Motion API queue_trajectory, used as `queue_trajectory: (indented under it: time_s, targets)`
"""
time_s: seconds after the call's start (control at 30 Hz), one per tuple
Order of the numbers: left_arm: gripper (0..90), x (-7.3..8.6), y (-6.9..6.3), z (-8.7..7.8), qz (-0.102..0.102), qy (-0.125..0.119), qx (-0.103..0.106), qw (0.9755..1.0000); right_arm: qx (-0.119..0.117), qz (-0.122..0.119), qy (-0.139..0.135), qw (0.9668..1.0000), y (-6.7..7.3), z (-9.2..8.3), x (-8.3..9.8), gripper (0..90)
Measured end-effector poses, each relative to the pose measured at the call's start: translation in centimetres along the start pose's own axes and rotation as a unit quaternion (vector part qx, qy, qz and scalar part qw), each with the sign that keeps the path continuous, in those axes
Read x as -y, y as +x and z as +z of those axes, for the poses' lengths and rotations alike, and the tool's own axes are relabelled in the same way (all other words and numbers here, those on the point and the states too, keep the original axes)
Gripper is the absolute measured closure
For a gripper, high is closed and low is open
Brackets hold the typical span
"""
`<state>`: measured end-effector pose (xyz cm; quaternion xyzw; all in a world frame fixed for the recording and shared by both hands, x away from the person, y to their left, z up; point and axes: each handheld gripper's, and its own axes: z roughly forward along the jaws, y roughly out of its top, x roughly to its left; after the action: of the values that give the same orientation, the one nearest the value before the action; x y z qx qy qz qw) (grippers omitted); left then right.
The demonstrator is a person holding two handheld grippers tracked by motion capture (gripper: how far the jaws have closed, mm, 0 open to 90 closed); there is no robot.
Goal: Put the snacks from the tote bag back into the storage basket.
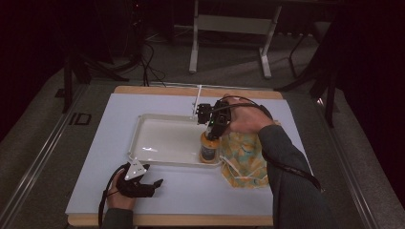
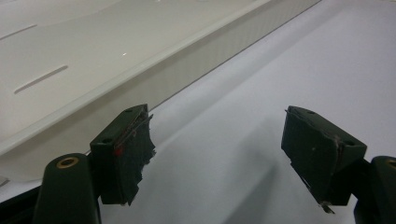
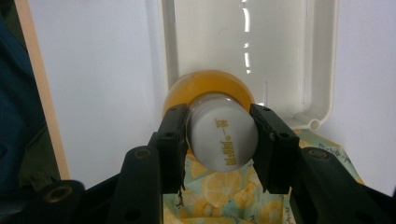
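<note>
**Right gripper clasping the bottle at the tray's near right corner**

The right gripper (image 1: 213,130) is reaching down over the white tray (image 1: 143,125), and its fingers (image 3: 173,140) are pressing on both sides of the white cap of an orange bottle (image 1: 208,150). In the right gripper view the cap is sitting squarely between the two black pads, touching each, with the bottle's orange shoulder showing beyond it. The bottle is standing upright at the tray's near right corner; whether its base is resting on the tray floor or hanging just above it cannot be told. The person's right hand (image 1: 243,118) is holding the gripper from the tray's right side.

A lemon-patterned cloth (image 1: 243,157) is lying crumpled on the table (image 1: 191,191) just beside the tray's right edge, touching or nearly touching the corner where the bottle is.

The left gripper (image 1: 152,185) is resting on the table just in front of the tray's near left corner, held by the left hand (image 1: 119,195). Its fingers (image 2: 126,149) are standing wide apart with nothing between them, pointing along the tray's near wall.
</note>
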<state>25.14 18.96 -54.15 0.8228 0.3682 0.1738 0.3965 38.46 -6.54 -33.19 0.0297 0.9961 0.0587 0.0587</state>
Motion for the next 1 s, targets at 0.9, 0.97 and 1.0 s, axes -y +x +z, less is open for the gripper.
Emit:
queue_trajectory:
  time_s: [0.9, 0.97, 1.0]
  targets:
    - [24.4, 0.0, 0.0, 0.0, -0.001, 0.0, 0.0, 1.0, -0.002, 0.001, 0.025, 0.9997, 0.1, 1.7, 0.6, 58.9]
    - [24.4, 0.0, 0.0, 0.0, -0.001, 0.0, 0.0, 1.0, -0.002, 0.0, 0.027, 0.9996, 0.1, 1.8, 0.6, 58.9]
    - [24.3, 0.0, 0.0, 0.0, -0.001, 0.0, 0.0, 1.0, -0.004, 0.001, 0.028, 0.9996, 0.1, 1.9, 0.6, 58.9]
